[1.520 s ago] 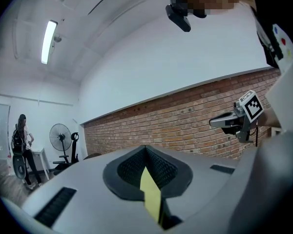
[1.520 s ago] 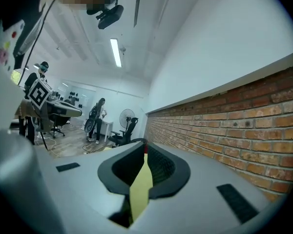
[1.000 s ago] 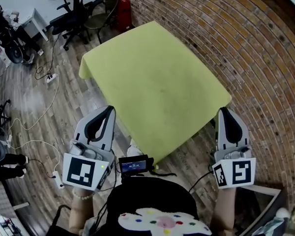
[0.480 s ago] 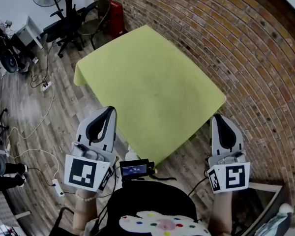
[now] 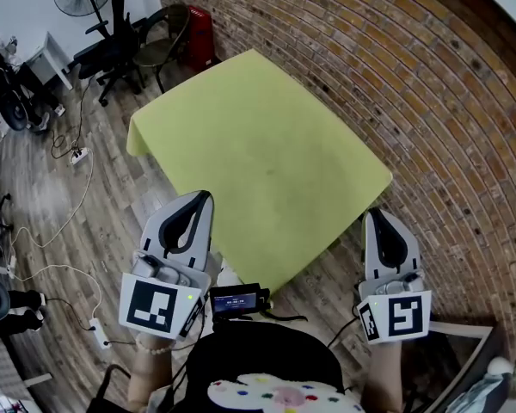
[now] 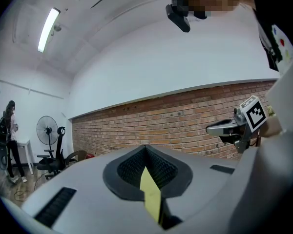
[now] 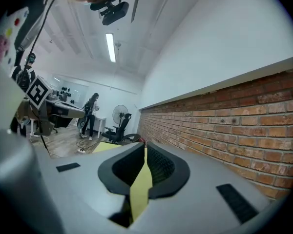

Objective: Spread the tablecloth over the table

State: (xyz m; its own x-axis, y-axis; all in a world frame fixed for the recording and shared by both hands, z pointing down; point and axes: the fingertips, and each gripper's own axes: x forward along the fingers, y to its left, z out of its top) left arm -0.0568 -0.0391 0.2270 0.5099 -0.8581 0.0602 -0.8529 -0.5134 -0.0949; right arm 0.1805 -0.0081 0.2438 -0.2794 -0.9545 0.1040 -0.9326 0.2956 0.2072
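A brick wall runs close beside the tablecloth; wooden floor at left lies open.

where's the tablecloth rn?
Head view, centre: tablecloth spread flat beside the brick wall, its near side pinched in the left tool and right tool.

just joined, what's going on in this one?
A person is laying a yellow-green tablecloth with a handheld gripper in each hand. The left gripper and the right gripper are each shut on a strip of the cloth on the person's side. The cloth lies flat across the table beside the brick wall, hiding the tabletop. Neither gripper has let go yet.
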